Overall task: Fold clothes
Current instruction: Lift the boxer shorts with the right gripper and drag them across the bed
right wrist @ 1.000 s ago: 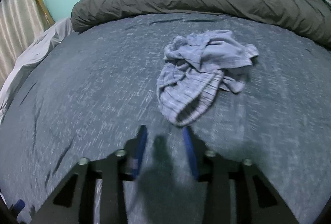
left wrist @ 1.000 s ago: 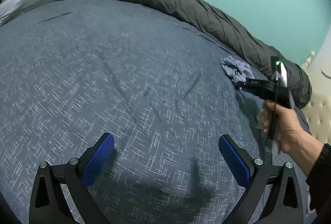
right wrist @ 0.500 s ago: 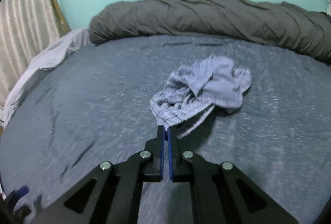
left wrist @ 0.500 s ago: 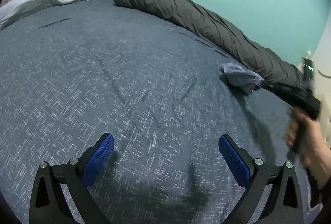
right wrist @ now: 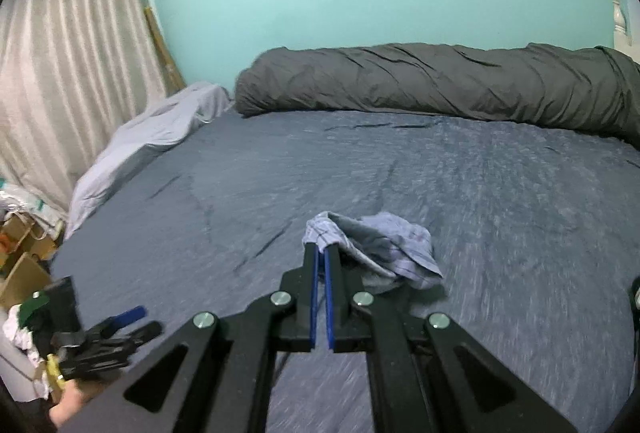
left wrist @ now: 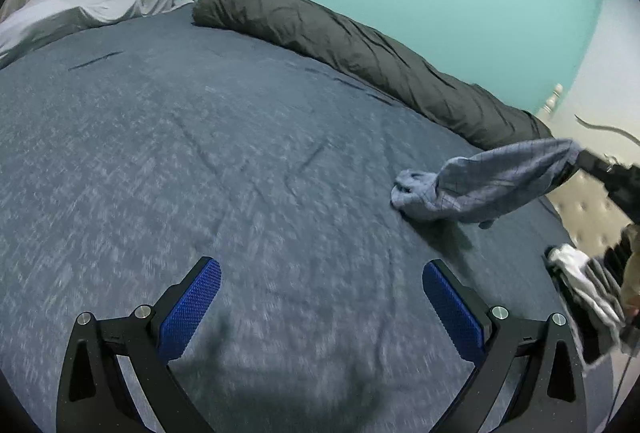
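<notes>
A pale blue striped garment (right wrist: 376,245) hangs from my right gripper (right wrist: 321,251), whose blue pads are shut on its hem. The left wrist view shows the same garment (left wrist: 488,185) stretched up toward the right gripper (left wrist: 580,159) at the frame's right edge, its lower end bunched on the dark blue bed cover (left wrist: 240,173). My left gripper (left wrist: 320,309) hovers low over the bed, jaws wide open with nothing between the blue pads. The left gripper (right wrist: 120,329) also shows at the lower left of the right wrist view.
A rolled dark grey duvet (right wrist: 440,81) lies along the teal wall. A light grey sheet (right wrist: 160,129) is heaped at the bed's far left by the curtain. White and grey clothes (left wrist: 580,285) sit off the bed's right edge. Boxes (right wrist: 24,253) stand on the floor.
My right gripper shut on the garment's hem, then lifted and pulled it back, stretching it off the bed. The left gripper shifted a little, still open.
</notes>
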A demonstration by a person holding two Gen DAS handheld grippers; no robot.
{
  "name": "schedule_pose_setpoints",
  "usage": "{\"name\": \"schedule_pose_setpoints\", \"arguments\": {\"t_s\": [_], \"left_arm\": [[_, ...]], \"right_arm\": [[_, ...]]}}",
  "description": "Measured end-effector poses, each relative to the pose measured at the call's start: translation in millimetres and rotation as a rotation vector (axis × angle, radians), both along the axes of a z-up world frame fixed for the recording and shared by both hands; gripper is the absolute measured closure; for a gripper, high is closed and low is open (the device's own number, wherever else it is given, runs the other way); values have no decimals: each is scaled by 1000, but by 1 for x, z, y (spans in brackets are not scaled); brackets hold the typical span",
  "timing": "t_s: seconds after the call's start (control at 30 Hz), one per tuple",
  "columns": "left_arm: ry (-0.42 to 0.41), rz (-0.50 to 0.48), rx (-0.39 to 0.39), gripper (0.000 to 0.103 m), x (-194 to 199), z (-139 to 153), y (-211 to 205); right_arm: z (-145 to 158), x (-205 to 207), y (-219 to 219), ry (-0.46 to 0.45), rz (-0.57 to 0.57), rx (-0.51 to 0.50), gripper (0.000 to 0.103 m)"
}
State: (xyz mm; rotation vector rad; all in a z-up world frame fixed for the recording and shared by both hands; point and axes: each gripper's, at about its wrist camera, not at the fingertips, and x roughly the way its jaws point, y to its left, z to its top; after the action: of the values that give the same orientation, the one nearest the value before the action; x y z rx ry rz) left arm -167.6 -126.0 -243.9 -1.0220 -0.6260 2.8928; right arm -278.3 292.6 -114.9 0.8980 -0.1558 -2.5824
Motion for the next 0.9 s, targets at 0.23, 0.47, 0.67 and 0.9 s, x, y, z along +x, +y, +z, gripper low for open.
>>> {"name": "schedule_pose_setpoints", "arguments": {"t_s": [0.23,0.47,0.67,0.9], "left_arm": [[1,-5,4,0,41,-1,4],[15,-17,3,0,60,1,0],[-11,-25,9,0,49,-8,2],[-41,-77,-19,0,37,-21,18]], "right_arm": [[23,72,-35,11,106,-71,101],[-50,66,-74,-221,131,-92,99],[-91,68,-43,-241,-49,-110,57],[-142,75,6,-271,-236,-219,54]]}}
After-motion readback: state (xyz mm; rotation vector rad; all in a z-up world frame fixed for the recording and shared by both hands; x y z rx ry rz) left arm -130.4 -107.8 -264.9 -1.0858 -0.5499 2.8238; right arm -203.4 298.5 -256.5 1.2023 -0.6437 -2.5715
